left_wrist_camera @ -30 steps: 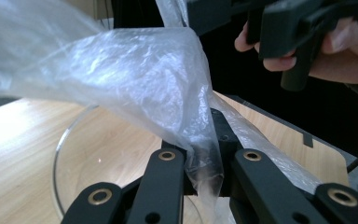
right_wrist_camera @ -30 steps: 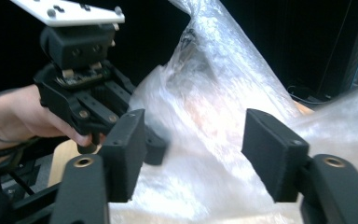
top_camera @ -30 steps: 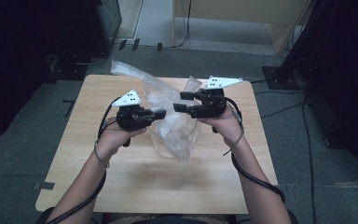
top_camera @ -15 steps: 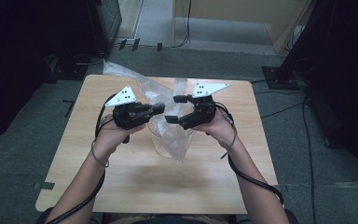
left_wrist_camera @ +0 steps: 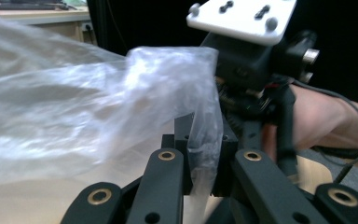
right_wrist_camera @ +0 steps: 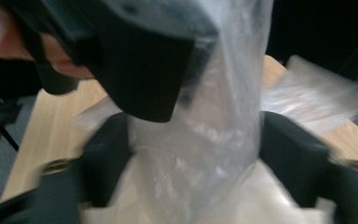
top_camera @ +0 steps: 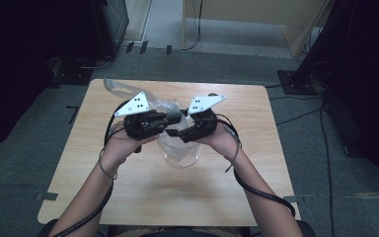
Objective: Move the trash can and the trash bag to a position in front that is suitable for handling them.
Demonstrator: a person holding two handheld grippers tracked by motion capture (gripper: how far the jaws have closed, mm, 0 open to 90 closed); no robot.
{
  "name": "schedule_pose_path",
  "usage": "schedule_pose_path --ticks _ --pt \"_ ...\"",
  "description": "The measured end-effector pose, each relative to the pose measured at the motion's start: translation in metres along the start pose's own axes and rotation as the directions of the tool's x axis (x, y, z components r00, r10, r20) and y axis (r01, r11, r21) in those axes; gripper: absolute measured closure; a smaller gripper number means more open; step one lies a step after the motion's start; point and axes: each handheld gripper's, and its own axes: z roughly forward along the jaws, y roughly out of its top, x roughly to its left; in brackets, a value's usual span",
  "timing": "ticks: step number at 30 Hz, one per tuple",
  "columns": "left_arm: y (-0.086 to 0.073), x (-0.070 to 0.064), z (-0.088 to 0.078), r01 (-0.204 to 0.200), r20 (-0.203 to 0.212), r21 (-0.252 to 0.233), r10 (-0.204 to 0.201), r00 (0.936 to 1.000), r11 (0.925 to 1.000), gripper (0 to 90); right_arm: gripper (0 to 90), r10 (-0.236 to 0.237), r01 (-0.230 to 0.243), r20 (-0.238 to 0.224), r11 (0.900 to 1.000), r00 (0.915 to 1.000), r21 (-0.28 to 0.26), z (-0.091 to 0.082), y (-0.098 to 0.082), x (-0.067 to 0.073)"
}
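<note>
Left gripper [top_camera: 170, 118] clamped on plastic bag [top_camera: 177, 148] edge, mid-counter [top_camera: 256, 197]. Right gripper [top_camera: 173, 132] half open, just been closing, film between jaws, pads not pressing. Risk: thin film slips or tears under opposing pull.

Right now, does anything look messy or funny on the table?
Nothing is spilled or broken. The clear plastic bag is crumpled and lifted off the table, with one loose end trailing toward the far left corner. The left gripper pinches its edge; the bag also hangs between the right gripper jaws.
</note>
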Motion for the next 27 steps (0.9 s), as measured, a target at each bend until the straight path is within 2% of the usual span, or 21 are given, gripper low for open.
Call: schedule_pose_path --ticks 2,4,7,12,15,17,22,24,26,27 --pt "0.002 -0.002 0.0 -0.014 -0.001 0.0 0.014 0.9999 0.9999 83.6 54.2 0.003 -0.003 0.024 1.0 0.9997 0.005 -0.001 -0.001 0.0" --pt "0.003 -0.003 -0.001 -0.016 0.004 -0.01 0.016 0.9999 0.9998 79.8 72.1 0.014 -0.014 0.04 1.0 0.9991 -0.02 -0.006 -0.001 -0.001" --pt "0.003 -0.002 -0.001 -0.022 0.001 -0.016 0.022 0.9998 0.9996 75.4 81.5 0.044 -0.04 0.061 0.998 0.9972 -0.055 -0.013 -0.001 -0.004" --pt "0.001 0.002 -0.003 0.0 -0.008 -0.014 0.0 1.0 0.9999 70.0 86.6 0.074 -0.062 0.107 0.992 0.9915 -0.111 -0.024 0.0 -0.01" --pt "-0.001 0.005 -0.003 0.017 -0.011 -0.005 -0.017 0.9998 0.9998 68.1 87.1 0.093 -0.073 0.133 0.986 0.9868 -0.149 -0.03 -0.001 -0.015" --pt "-0.004 0.007 -0.003 0.029 -0.016 0.007 -0.029 0.9994 0.9996 67.8 87.1 0.122 -0.096 0.146 0.98 0.9817 -0.176 -0.034 -0.003 -0.018" --pt "-0.014 0.016 0.001 0.078 -0.026 0.059 -0.076 0.9967 0.9952 67.7 87.0 0.176 -0.138 0.164 0.966 0.9706 -0.218 -0.036 -0.007 -0.023" --pt "-0.02 0.019 0.004 0.092 -0.039 0.092 -0.089 0.9953 0.9915 67.9 86.7 0.16 -0.118 0.185 0.968 0.9695 -0.22 -0.034 -0.009 -0.023" --pt "-0.027 0.023 0.008 0.102 -0.056 0.12 -0.096 0.9938 0.9875 68.0 86.7 0.163 -0.119 0.168 0.962 0.9721 -0.244 -0.03 -0.011 -0.022" --pt "-0.029 0.024 0.009 0.107 -0.058 0.124 -0.101 0.9932 0.9865 68.0 86.7 0.177 -0.135 0.152 0.957 0.9723 -0.255 -0.027 -0.012 -0.021"
